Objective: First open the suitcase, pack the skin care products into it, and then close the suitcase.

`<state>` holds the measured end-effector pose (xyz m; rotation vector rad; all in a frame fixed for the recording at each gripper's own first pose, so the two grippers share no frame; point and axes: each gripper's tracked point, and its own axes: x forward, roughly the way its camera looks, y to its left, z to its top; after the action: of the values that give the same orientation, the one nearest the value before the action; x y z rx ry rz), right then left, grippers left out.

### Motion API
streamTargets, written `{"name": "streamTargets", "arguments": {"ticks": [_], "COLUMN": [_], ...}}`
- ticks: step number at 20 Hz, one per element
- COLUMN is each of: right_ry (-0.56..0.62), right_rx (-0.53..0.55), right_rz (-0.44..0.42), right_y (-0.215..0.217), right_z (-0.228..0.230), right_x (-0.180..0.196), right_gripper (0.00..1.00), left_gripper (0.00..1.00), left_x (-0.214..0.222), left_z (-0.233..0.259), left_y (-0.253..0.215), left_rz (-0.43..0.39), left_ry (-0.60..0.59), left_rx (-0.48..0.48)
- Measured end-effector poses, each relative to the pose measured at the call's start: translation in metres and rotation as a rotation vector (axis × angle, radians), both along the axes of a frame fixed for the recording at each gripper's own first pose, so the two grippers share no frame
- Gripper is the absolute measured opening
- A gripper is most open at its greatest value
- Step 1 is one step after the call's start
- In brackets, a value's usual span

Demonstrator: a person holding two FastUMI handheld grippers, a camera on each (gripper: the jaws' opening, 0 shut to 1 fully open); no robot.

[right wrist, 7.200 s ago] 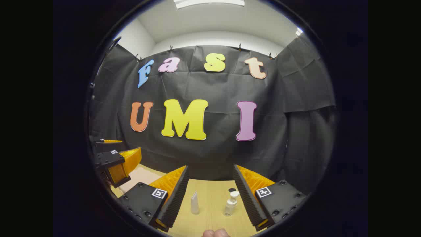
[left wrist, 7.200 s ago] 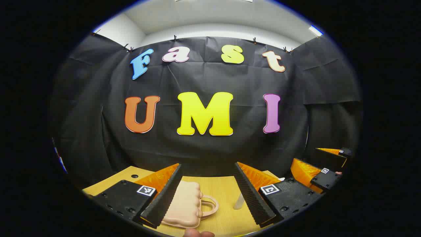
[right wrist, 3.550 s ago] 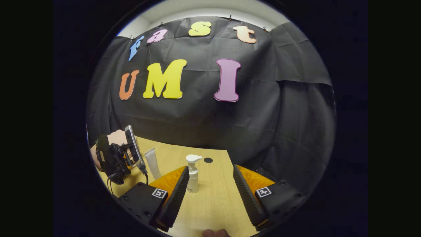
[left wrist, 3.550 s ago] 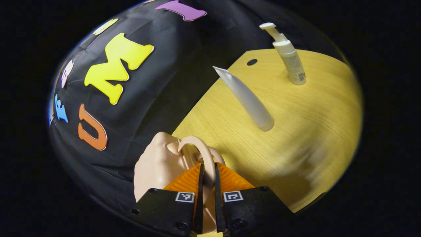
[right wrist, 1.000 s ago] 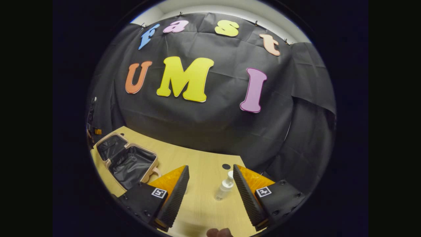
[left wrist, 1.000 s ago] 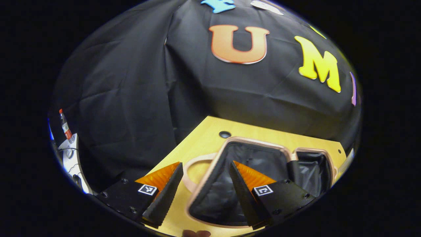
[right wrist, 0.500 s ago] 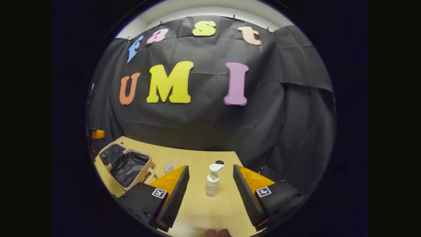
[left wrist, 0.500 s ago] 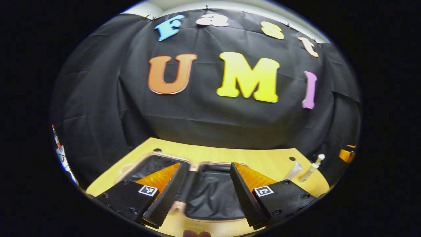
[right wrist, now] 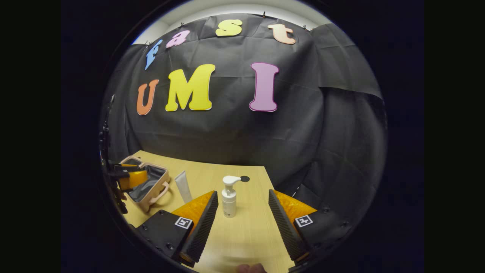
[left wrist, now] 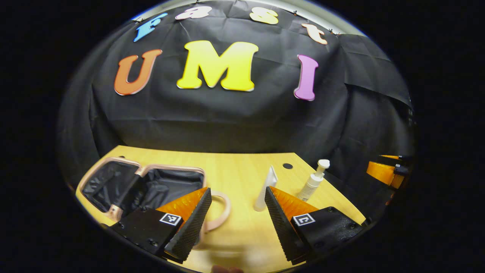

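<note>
Pale wood is what your table [left wrist: 242, 170] is made of, and on its left part lies the small peach-pink hard-shell suitcase [left wrist: 144, 185] [right wrist: 146, 185], spread open flat so that both halves show their black fabric lining. Its looped handle [left wrist: 221, 206] points toward the middle of the table.

Your left gripper [left wrist: 235, 220] hangs above the near edge with its jaws spread wide and nothing between them. In the left gripper view its left finger overlaps the near right corner of the suitcase and the handle loop, but you cannot tell from here whether it touches them. Its right finger sits just in front of the white squeeze tube [left wrist: 266, 187], which stands upright on its cap, right of the suitcase handle. From the right gripper view, you see that same gripper at the far left, over the open suitcase.

Your right gripper [right wrist: 242, 223] is also wide open and empty. The white pump bottle [right wrist: 229, 197] [left wrist: 313, 181] stands upright on the table ahead of it, in line with the gap between the fingers and nearer the left one, apart from both. The tube [right wrist: 183, 187] stands between the bottle and the suitcase. A small round dark hole [right wrist: 245, 178] marks the tabletop behind the bottle, near the far edge.
</note>
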<state>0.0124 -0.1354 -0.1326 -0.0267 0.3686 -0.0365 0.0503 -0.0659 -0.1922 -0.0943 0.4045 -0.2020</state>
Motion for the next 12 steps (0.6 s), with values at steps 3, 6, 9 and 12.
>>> {"name": "streamTargets", "arguments": {"ticks": [3,6,9,12], "right_ry": [0.043,0.101,0.143,0.166], "right_rx": [0.006,0.004,0.006,-0.006], "right_rz": [0.019,0.020,0.005,-0.017], "right_y": [-0.012,-0.026,-0.040,-0.058], "right_z": [-0.013,-0.034,-0.045,-0.052], "right_x": [-0.004,-0.013,-0.020,-0.021], "right_gripper": [0.79,0.79,0.80,0.77], "left_gripper": [0.92,0.92,0.91,0.91], "left_x": [0.009,0.027,0.047,0.064], "left_z": [-0.033,-0.067,-0.102,-0.123], "left_y": [-0.042,-0.066,-0.073,-0.075], "left_rz": [-0.057,-0.091,-0.096,-0.094], "left_ry": [0.071,0.105,0.146,0.160], "left_rx": [-0.037,-0.021,0.008,0.015]}}
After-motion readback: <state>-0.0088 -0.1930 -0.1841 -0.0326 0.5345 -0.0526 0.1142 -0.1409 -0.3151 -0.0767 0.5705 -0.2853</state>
